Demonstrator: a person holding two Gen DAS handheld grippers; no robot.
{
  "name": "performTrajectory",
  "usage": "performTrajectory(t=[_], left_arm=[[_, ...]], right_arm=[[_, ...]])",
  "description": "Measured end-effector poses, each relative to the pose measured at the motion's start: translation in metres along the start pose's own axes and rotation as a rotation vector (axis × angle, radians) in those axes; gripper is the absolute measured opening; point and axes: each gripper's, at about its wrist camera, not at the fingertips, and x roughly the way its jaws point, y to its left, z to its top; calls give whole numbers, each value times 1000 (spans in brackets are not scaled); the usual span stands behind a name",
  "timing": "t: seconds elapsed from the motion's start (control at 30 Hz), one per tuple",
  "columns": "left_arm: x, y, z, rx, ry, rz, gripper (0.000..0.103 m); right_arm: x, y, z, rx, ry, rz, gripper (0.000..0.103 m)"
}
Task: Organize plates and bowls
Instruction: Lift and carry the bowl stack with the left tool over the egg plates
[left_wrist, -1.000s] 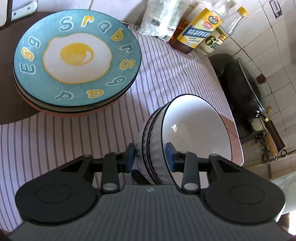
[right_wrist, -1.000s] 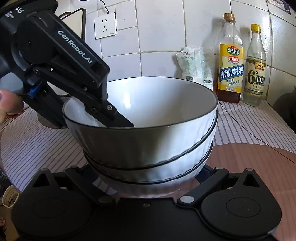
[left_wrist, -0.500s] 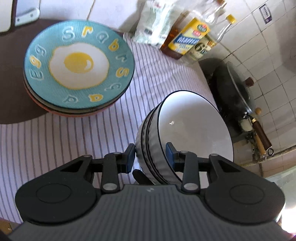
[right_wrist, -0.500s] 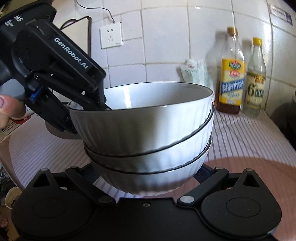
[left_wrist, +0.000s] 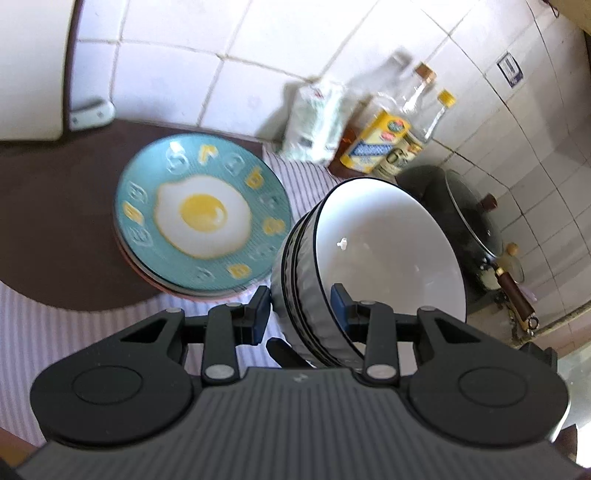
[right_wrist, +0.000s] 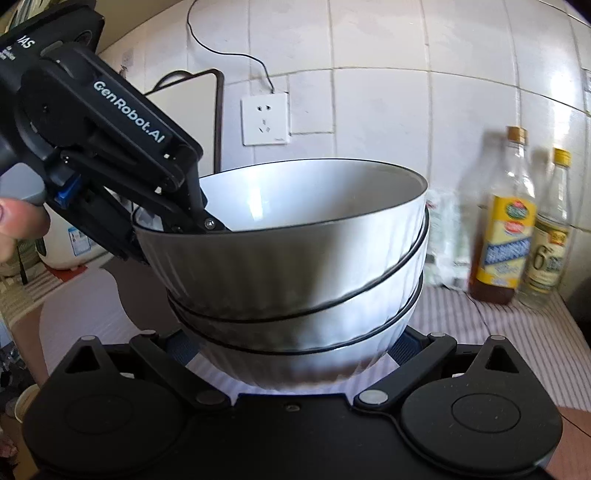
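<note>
- Currently, a stack of three nested white bowls (right_wrist: 295, 266) with black rims is held up off the striped cloth (left_wrist: 74, 332), tipped to one side; both tools share the load
- Left gripper (left_wrist: 300, 308) is clamped across the rim of the bowls, one blue pad inside the top bowl and one outside the stack
- Right gripper (right_wrist: 291, 350) is spread wide around the base of the lowest bowl; its finger ends are hidden behind the bowl, so I cannot tell whether they press on it or only cradle it
- Plates (left_wrist: 203, 218) sit stacked on the counter to the left of the bowls, well apart; the top one is teal with a fried-egg picture; two or three more edges show beneath it, the exact number is unclear
- Two bottles (right_wrist: 506, 229) and one white bag (left_wrist: 314, 118) stand by the tiled wall; one dark wok (left_wrist: 465, 218) lies to the right
- Risk, as I judge it: the tilt could let the upper bowls slide out of the nest; a rim pinch on glazed ceramic may slip; a swing to the right could knock the bottles
- Setting the stack down unevenly could chip a rim
</note>
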Motion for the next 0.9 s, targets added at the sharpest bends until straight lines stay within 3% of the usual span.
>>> performTrajectory(t=[0.27,0.47,0.9], left_arm=[[7,46,28,12,3,16,34],[23,66,47,20,7,48,34],[68,108,72,-29,14,35,35]], right_arm=[[49,14,9,12,-4,12,102],[81,18,16,40,41,27,102],[141,11,17,48,140,12,102]])
